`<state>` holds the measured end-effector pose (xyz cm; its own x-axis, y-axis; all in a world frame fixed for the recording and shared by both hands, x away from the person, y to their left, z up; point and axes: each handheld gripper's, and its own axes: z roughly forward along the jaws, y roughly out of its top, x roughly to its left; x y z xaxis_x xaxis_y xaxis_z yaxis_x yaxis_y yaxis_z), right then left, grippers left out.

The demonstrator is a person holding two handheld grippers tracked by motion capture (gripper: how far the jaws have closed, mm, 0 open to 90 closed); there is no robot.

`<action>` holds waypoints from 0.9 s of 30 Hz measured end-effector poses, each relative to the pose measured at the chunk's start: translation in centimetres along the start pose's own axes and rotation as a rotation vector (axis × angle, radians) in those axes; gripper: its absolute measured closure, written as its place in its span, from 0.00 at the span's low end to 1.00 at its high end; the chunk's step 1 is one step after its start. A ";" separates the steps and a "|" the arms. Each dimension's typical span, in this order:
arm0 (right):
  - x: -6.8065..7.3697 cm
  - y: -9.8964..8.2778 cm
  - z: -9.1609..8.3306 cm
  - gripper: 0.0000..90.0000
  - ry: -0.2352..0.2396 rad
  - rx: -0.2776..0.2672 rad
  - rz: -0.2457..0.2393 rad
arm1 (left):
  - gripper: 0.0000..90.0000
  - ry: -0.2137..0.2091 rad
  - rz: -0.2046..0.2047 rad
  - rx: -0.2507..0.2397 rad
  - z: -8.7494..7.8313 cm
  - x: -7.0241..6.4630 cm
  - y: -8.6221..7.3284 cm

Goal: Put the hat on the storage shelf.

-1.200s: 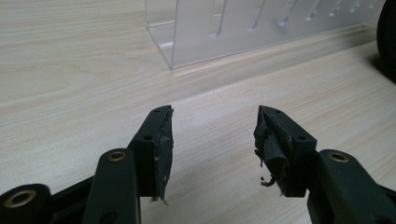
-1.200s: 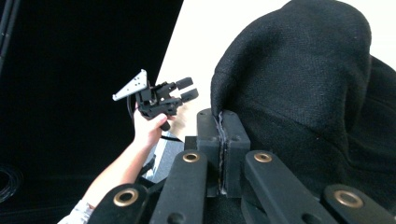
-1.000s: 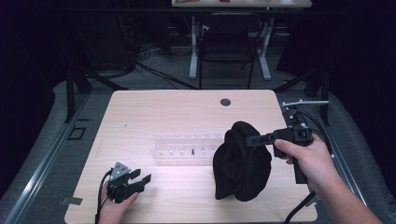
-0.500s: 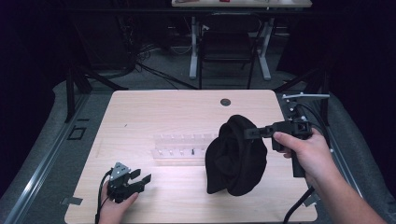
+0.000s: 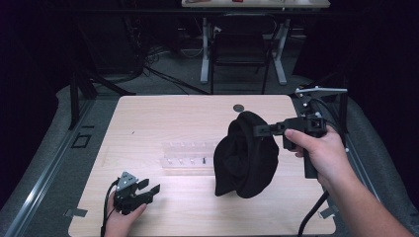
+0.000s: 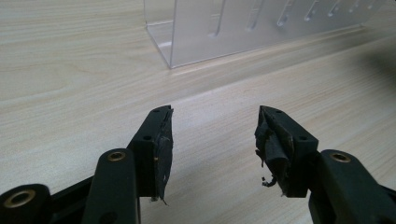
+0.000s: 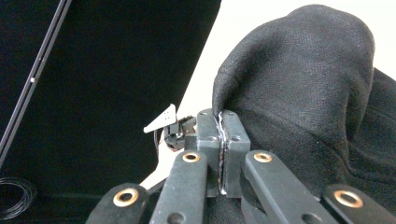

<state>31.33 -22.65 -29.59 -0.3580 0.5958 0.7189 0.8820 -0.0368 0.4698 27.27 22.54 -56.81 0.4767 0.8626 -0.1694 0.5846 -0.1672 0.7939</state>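
A black cloth (image 5: 247, 158) hangs in folds above the right half of the wooden table (image 5: 163, 118), its lower end close to the tabletop. My right gripper (image 5: 257, 130) is shut on the cloth's upper edge, and in the right gripper view the jaws pinch the black cloth (image 7: 299, 70) at my right gripper (image 7: 220, 116). My left gripper (image 5: 150, 190) rests near the table's front left corner, open. In the left gripper view my left gripper (image 6: 212, 133) has its jaws apart over bare wood, with nothing between them.
A clear plastic rack (image 5: 190, 154) with slots lies mid-table, just left of the cloth; the clear rack (image 6: 261, 28) is ahead of the left jaws. A small dark disc (image 5: 239, 107) sits near the table's far edge. A chair and desk legs stand beyond.
My right gripper has lifted the black cloth higher off the table. The cloth now hangs longer and looser. The left gripper has stayed where it was.
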 end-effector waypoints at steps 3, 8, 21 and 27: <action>0.2 0.3 0.3 0.99 0.003 -0.005 -0.005 | 0.52 0.000 0.002 0.001 0.0 0.0 0.0; 0.6 0.9 1.0 0.99 0.007 -0.017 -0.013 | 0.51 -0.002 0.000 0.001 0.0 0.1 0.0; 0.3 2.4 2.0 0.99 0.008 -0.064 -0.010 | 0.52 -0.003 0.001 -0.003 -0.1 0.1 0.1; 0.1 3.0 2.6 0.99 0.004 -0.078 -0.006 | 0.52 -0.004 0.000 -0.004 -0.1 0.1 0.1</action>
<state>34.72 -20.61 -29.40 -0.3644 0.5934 0.7177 0.8534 -0.0958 0.5125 27.31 22.68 -56.66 0.4795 0.8606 -0.1718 0.5817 -0.1651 0.7965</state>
